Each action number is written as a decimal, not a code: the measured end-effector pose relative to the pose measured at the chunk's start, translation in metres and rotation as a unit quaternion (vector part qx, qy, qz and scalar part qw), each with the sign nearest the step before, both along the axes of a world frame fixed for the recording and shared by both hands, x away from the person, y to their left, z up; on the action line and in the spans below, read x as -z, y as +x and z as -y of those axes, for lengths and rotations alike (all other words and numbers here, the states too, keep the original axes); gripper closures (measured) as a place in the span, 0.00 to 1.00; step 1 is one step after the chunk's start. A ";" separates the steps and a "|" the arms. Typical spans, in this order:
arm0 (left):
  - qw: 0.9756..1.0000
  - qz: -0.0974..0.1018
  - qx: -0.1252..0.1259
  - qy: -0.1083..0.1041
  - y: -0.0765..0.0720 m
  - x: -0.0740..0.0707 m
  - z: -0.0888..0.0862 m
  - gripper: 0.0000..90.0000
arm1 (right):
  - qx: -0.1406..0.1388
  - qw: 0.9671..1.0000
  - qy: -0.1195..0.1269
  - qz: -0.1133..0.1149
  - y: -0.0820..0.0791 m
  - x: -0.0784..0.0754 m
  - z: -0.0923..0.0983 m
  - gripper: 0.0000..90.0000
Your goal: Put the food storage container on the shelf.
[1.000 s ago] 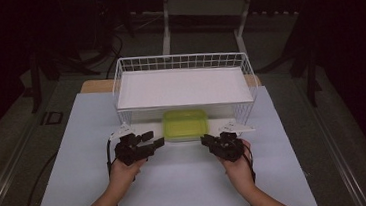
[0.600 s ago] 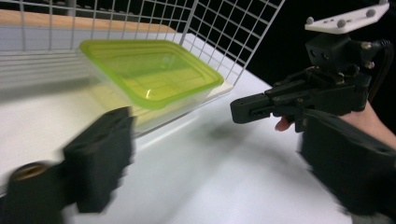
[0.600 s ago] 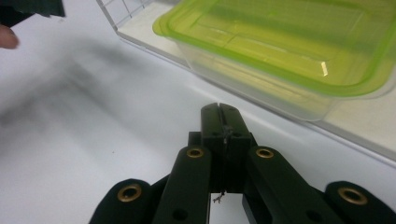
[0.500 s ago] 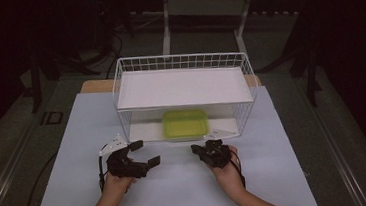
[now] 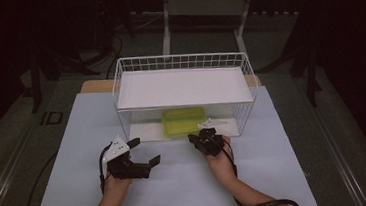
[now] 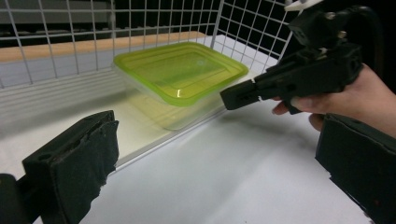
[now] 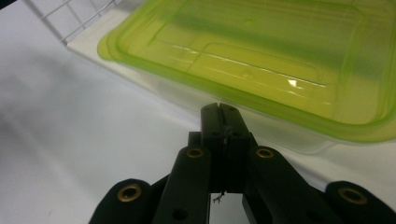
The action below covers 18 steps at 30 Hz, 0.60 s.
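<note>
The clear rectangular plastic container with a lime-green lid (image 5: 184, 121) sits under the white wire shelf rack (image 5: 184, 85) at its front edge, so the right hand-held gripper (image 5: 203, 140), jaws together, noses toward it while the left hand-held gripper (image 5: 142, 151) waits, jaws wide apart and empty.

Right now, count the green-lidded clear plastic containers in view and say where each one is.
1. The rectangular clear plastic container with a translucent green lid sits on the lower level of the white wire rack, under its white shelf, near the front edge. Nothing suggests another is hidden behind it.
</note>
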State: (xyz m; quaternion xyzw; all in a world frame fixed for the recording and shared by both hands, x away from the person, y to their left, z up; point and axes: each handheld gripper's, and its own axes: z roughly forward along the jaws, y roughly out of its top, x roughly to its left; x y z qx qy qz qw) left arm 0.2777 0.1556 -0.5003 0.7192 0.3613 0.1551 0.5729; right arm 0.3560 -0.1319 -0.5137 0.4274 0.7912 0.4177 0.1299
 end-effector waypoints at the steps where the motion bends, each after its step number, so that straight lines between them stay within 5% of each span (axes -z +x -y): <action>1: 1.000 -0.001 0.001 0.003 0.000 0.000 0.000 0.00 | 0.002 1.000 0.001 0.001 0.003 -0.001 -0.001 1.00; 18: 1.000 -0.006 0.010 0.009 0.001 0.003 0.003 0.00 | 0.023 1.000 0.010 0.013 0.029 0.003 -0.019 1.00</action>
